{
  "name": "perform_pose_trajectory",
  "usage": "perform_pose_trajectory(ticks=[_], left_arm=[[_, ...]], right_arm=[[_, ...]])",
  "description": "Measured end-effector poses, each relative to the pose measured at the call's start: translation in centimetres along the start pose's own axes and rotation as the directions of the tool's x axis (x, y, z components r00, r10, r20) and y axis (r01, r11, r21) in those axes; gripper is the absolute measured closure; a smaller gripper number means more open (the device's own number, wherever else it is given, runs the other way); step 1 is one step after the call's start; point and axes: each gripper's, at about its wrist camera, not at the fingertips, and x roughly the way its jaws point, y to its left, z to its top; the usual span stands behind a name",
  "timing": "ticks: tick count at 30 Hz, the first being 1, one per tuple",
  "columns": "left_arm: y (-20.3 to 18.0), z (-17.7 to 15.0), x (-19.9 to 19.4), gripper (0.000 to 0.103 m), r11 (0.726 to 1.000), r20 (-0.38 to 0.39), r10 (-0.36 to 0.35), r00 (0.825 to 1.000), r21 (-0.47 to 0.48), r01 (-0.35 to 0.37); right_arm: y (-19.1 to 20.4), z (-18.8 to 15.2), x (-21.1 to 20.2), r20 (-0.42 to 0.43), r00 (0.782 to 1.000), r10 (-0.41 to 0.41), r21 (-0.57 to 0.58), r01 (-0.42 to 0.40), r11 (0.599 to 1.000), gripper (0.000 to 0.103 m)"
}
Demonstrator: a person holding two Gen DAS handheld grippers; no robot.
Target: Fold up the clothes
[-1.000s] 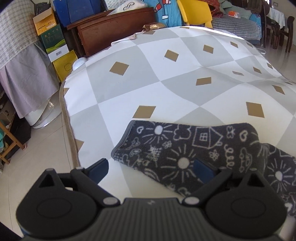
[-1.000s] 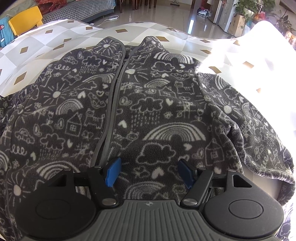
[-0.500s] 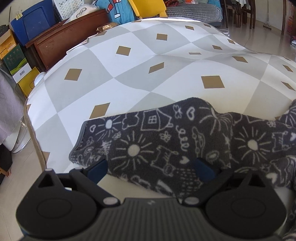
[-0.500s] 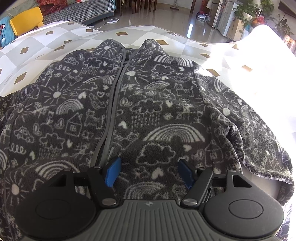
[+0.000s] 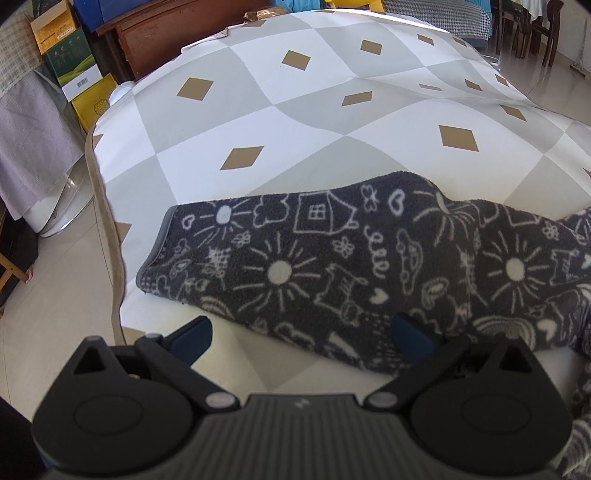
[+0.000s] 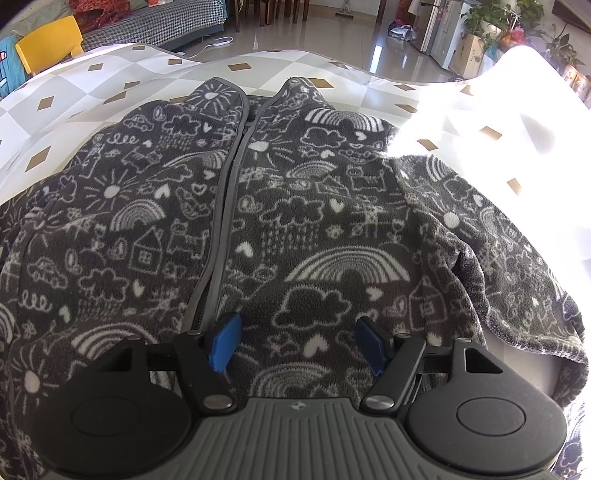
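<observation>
Nearest in the left wrist view, the left claw [image 5: 302, 338] stands released, its blue pads spread wide above a sleeve [image 5: 332, 266] of the dark fleece jacket, gripping nothing. The sleeve lies stretched across the near part of the counter [image 5: 258, 122], its grey-trimmed cuff close to the counter's left edge. Beyond it the counter's grey-and-white diamond cover runs bare to the far side, where cardboard boxes [image 5: 70, 62] and a brown wooden cabinet [image 5: 173, 33] stand. In the right wrist view, the right claw [image 6: 297, 341] is likewise released, hanging over the jacket [image 6: 295, 221] body just right of the zipper [image 6: 225, 206]. The jacket lies front up, collar at the far end. A yellow chair [image 6: 48, 40] stands farther off.
</observation>
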Motion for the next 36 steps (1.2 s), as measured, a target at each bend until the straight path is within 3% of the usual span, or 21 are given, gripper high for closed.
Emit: perform_pose_trajectory(ticks=[7, 13, 18, 23, 28, 31, 36], left_arm=[[0.1, -0.2, -0.6, 0.0, 0.998, -0.132, -0.063, 0.989, -0.004, 0.063], [-1.6, 0.2, -3.1, 0.0, 0.994, -0.009, -0.072, 0.997, 0.082, 0.072], [-3.0, 1.5, -4.0, 0.0, 0.987, 0.003, -0.113, 0.994, 0.115, 0.112], [-4.9, 3.6, -4.0, 0.0, 0.975, -0.01, -0.154, 0.988, 0.161, 0.154], [-7.9, 5.5, -3.8, 0.0, 0.959, -0.009, -0.196, 0.981, 0.207, 0.194], [-9.7, 6.3, -3.5, 0.0, 0.948, -0.009, -0.223, 0.975, 0.232, 0.219], [-12.1, 6.4, -2.3, 0.0, 0.932, -0.024, -0.261, 0.965, 0.254, 0.258]], right_arm=[[-0.4, 0.2, 0.0, -0.028, 0.999, 0.02, 0.02, -0.019, 1.0, 0.035], [-0.2, 0.3, -0.1, -0.041, 0.999, 0.023, -0.003, -0.024, 1.0, 0.035], [-0.5, 1.0, -0.7, -0.116, 0.992, 0.059, -0.046, -0.064, 0.997, 0.036], [-1.8, 1.4, -2.0, -0.129, 0.984, 0.125, -0.036, -0.131, 0.991, 0.035], [-2.9, 1.6, -2.0, -0.131, 0.984, 0.121, -0.015, -0.124, 0.992, 0.036], [-3.2, 1.5, -1.4, -0.162, 0.974, 0.16, 0.017, -0.159, 0.987, 0.035], [-2.8, 1.2, -1.3, -0.156, 0.974, 0.165, -0.009, -0.168, 0.986, 0.036]])
